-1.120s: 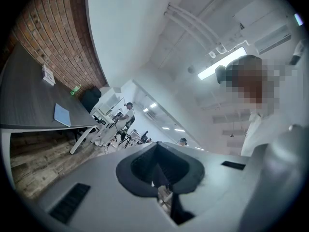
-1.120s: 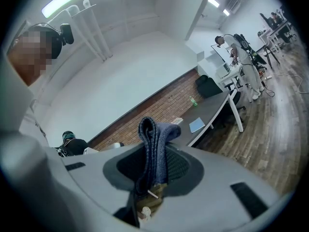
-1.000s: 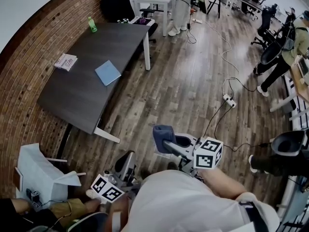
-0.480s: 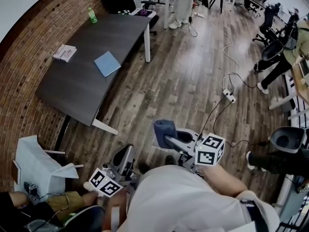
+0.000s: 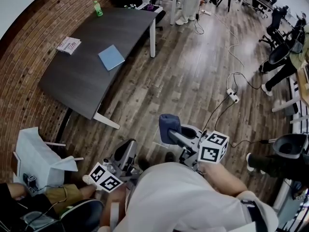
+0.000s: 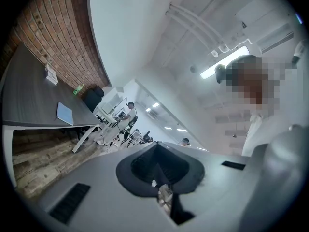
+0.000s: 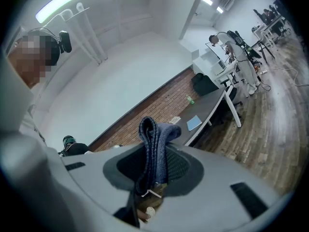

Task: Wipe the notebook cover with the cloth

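Upper left of the head view, the notebook (image 5: pixel 111 57) lay loose on the table (image 5: pixel 82 86), well apart from both grippers. Wiped unheld, it might have slid, and the cloth (image 5: pixel 167 127) might have slipped from the right gripper (image 5: pixel 172 137) pinching it. The left gripper (image 5: pixel 128 151) was pressed together, empty. One notebook, one cloth and two grippers showed.

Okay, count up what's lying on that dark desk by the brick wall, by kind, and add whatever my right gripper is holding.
Blue notebook: 1
Green bottle: 1
White booklet: 1
Blue cloth, clamped in the right gripper: 1
Total: 4
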Demonstrator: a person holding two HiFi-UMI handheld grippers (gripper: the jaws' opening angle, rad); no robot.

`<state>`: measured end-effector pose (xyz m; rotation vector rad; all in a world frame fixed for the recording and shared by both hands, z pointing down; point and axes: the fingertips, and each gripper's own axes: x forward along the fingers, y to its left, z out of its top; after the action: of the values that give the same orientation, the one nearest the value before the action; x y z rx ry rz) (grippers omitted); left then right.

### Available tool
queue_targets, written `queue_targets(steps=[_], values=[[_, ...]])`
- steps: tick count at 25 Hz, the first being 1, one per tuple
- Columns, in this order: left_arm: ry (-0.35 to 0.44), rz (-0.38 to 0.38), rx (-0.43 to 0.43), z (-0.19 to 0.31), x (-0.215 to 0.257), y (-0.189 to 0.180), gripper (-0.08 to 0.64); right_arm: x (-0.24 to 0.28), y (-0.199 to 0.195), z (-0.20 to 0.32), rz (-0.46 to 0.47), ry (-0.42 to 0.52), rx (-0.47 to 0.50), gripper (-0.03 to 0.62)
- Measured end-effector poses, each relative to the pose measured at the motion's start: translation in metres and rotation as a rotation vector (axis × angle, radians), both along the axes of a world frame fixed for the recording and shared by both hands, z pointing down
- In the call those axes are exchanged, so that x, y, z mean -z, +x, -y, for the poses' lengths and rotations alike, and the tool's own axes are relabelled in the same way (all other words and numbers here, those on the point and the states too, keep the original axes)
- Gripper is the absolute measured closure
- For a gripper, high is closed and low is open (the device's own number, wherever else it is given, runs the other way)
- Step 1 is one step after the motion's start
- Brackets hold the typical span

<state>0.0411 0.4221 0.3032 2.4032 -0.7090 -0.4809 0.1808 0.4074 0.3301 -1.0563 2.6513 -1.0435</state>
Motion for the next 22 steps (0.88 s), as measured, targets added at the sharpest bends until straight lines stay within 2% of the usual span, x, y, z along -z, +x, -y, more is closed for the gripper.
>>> queue_targets(steps=[5, 16, 22], values=[[-0.002, 0.0, 0.026, 0.0, -0.004, 0.002, 0.552, -0.001, 0.007, 0.003, 0.018, -0.001, 0.007, 0.492], [-0.011, 0.005, 0.082, -0.002, -0.013, 0.043, 0.552, -0.013, 0.049, 0.002, -0.025, -0.005, 0.07, 0.492], [-0.011, 0.018, 0.097, 0.002, -0.016, 0.059, 0.552, -0.023, 0.056, 0.006, -0.04, -0.008, 0.122, 0.491]])
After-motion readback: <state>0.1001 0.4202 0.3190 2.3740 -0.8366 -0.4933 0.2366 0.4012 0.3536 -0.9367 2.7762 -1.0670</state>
